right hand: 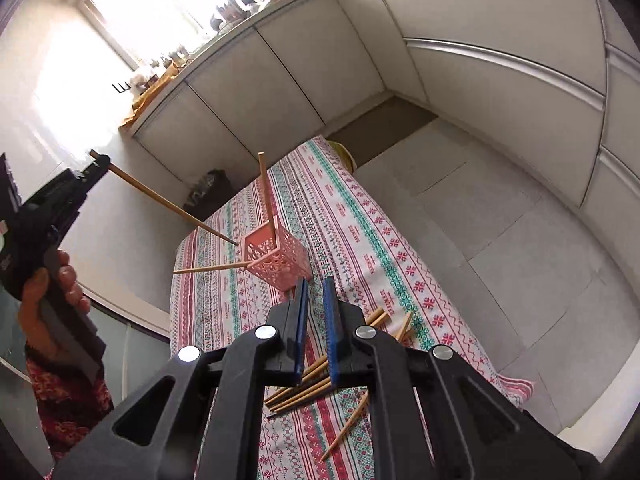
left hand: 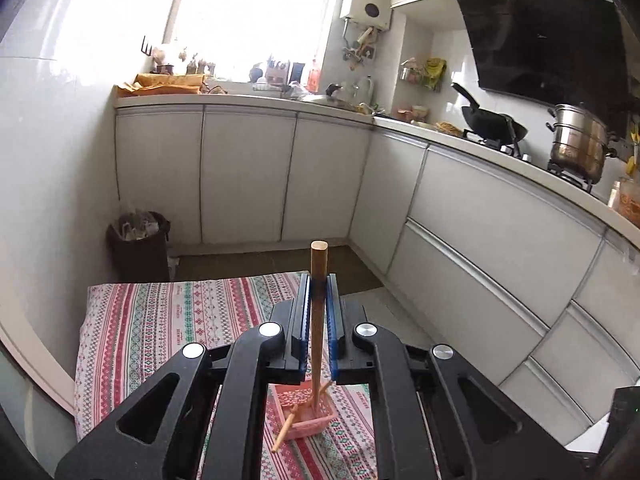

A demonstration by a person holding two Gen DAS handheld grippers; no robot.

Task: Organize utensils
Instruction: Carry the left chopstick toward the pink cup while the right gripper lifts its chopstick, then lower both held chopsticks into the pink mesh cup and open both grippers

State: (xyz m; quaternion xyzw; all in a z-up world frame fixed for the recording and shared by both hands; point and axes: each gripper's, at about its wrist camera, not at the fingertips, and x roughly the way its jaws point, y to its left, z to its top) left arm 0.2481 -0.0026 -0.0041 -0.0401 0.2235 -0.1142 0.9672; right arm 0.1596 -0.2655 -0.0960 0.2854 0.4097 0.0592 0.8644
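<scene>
My left gripper (left hand: 319,280) is shut on a wooden chopstick (left hand: 317,320) that stands upright between its blue pads. The chopstick's lower tip hangs over a pink lattice basket (left hand: 306,414) on the cloth-covered table (left hand: 160,320). In the right wrist view a hand (right hand: 60,280) holds the left gripper (right hand: 96,160) at the left, with the held chopstick (right hand: 168,204) slanting down to the basket (right hand: 280,264). One chopstick (right hand: 266,200) stands in the basket and another (right hand: 212,268) sticks out of its side. My right gripper (right hand: 315,280) is shut and empty above several loose chopsticks (right hand: 304,384).
White cabinets (left hand: 248,176) line the far wall and the right side. A wok (left hand: 494,122) and a steel pot (left hand: 576,144) sit on the stove. A dark bin (left hand: 138,244) stands beyond the table. Tiled floor (right hand: 500,220) lies right of the table.
</scene>
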